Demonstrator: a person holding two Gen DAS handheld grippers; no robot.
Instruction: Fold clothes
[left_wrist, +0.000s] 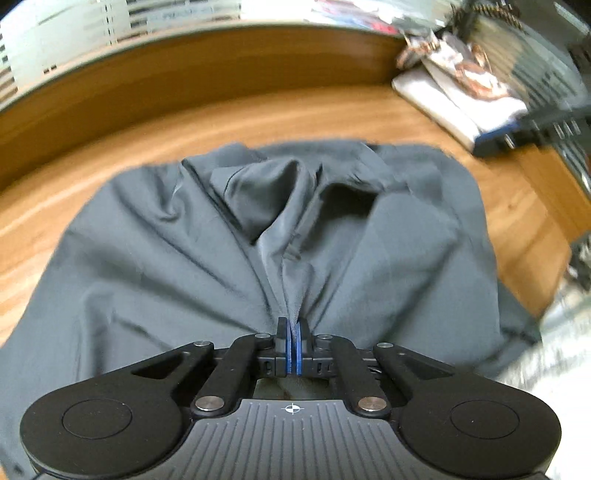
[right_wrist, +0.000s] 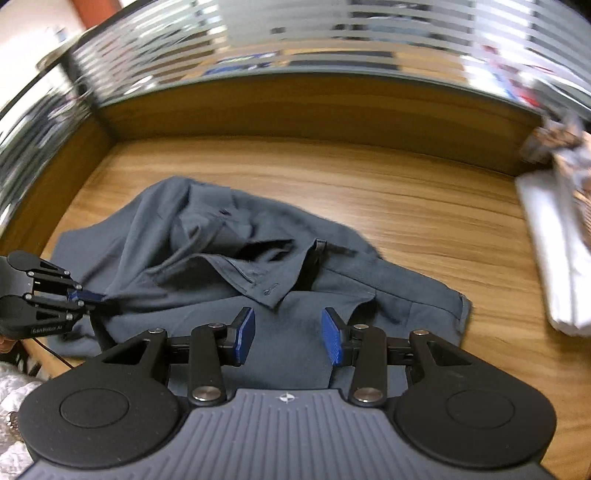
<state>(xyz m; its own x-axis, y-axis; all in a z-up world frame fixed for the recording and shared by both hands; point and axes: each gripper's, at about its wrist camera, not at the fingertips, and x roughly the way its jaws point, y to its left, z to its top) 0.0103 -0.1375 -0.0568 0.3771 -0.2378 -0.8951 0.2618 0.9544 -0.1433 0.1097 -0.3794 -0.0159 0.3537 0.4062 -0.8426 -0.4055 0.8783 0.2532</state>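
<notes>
A dark grey garment (left_wrist: 177, 258) lies crumpled on the wooden table; it also shows in the right wrist view (right_wrist: 207, 251), with a button placket and a belt loop visible. My left gripper (left_wrist: 294, 328) is shut on a pinched fold of the garment near its front edge; it shows at the left of the right wrist view (right_wrist: 94, 295), gripping the garment's left side. My right gripper (right_wrist: 288, 332) is open and empty, hovering just above the garment's near part.
The wooden table (right_wrist: 406, 199) has a raised wooden back wall (right_wrist: 295, 107) with frosted glass above. A stack of folded light clothes (left_wrist: 461, 99) lies at the right, also seen in the right wrist view (right_wrist: 557, 251). A dark rack (left_wrist: 546, 122) stands beside it.
</notes>
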